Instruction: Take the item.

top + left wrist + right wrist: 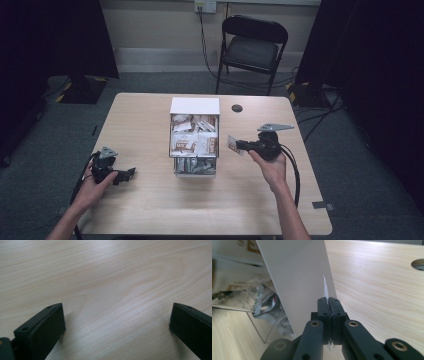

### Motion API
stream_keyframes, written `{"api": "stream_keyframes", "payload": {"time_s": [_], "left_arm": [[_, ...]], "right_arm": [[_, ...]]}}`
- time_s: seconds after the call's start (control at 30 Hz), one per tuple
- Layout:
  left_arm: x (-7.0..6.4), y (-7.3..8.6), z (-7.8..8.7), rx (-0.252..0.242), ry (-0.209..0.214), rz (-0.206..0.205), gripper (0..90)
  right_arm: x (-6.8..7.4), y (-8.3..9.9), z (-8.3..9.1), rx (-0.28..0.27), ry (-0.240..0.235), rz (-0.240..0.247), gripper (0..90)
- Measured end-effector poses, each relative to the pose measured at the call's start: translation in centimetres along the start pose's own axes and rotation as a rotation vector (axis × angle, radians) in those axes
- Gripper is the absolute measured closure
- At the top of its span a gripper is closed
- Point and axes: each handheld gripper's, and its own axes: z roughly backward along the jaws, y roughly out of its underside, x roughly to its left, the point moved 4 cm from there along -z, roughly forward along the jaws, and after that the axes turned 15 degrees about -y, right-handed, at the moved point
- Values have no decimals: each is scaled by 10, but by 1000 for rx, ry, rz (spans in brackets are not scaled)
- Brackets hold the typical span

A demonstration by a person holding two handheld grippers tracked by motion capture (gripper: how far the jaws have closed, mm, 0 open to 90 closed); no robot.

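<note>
A white box [194, 106] full of brown-and-white sachets [194, 142] stands at the table's middle, with a clear compartment [195, 166] of silvery packets at its near end. To its right, my right gripper [239, 145] is shut on a small white sachet [232, 143], held just off the box's side. In the right gripper view the sachet [325, 287] stands edge-on, pinched in my right gripper [329, 302], close to the box's white wall [297, 277]. My left gripper [131, 173] rests open near the table's left front. Its jaws are wide apart over bare wood, my left gripper [116, 322] holding nothing.
The wooden table [145, 120] has a round cable hole [237, 108] right of the box, and that hole [418, 263] also appears at the right gripper view's edge. A black folding chair [252, 47] stands behind the table. Dark curtains hang on both sides.
</note>
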Motion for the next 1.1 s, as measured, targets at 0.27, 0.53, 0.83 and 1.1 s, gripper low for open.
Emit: {"api": "stream_keyframes", "payload": {"time_s": [0.27, 0.53, 0.83, 1.1], "left_arm": [[0, 0, 0, 0, 0, 0, 0], [0, 0, 0, 0, 0, 0, 0], [0, 0, 0, 0, 0, 0, 0], [0, 0, 0, 0, 0, 0, 0]], "right_arm": [[-7, 9, -22, 56, 6, -5, 888], [-22, 23, -37, 96, 12, -49, 888], [-33, 35, -45, 113, 15, -82, 888], [-40, 42, -50, 122, 27, -89, 887]]}}
